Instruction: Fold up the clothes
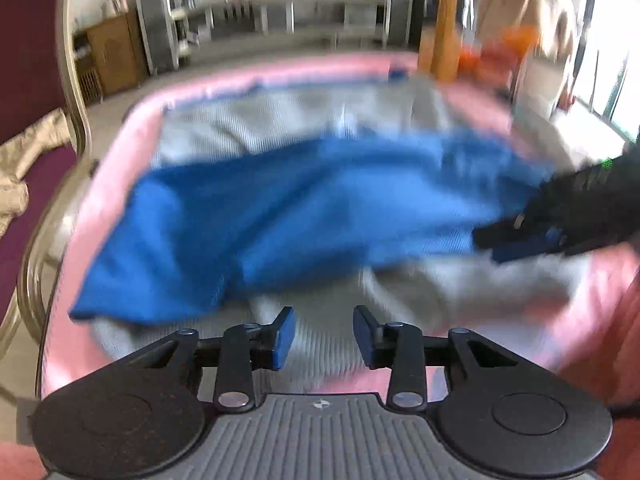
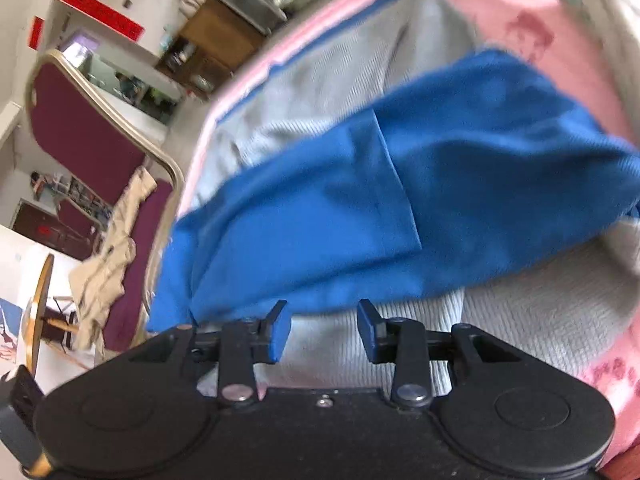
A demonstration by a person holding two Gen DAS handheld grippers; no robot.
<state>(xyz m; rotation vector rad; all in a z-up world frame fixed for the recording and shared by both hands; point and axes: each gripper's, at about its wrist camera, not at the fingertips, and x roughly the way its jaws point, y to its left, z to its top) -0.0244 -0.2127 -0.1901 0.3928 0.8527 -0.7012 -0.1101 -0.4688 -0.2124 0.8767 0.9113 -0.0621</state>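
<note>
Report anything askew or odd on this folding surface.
The blue garment lies rumpled and diagonal across the grey garment, one flap doubled over rather than squared. Beige clothing is slumped on the maroon chair. Nothing looks damaged.

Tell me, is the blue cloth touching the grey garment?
Touching: the right wrist view shows the blue cloth draped directly over the grey garment.

The left tool (image 1: 324, 336) sits at the bottom centre of its own view, blue-padded fingers (image 1: 285, 338) parted with nothing between them. The right tool (image 2: 324, 330) likewise stands parted and empty; in the left view it shows blurred at the right edge.
</note>
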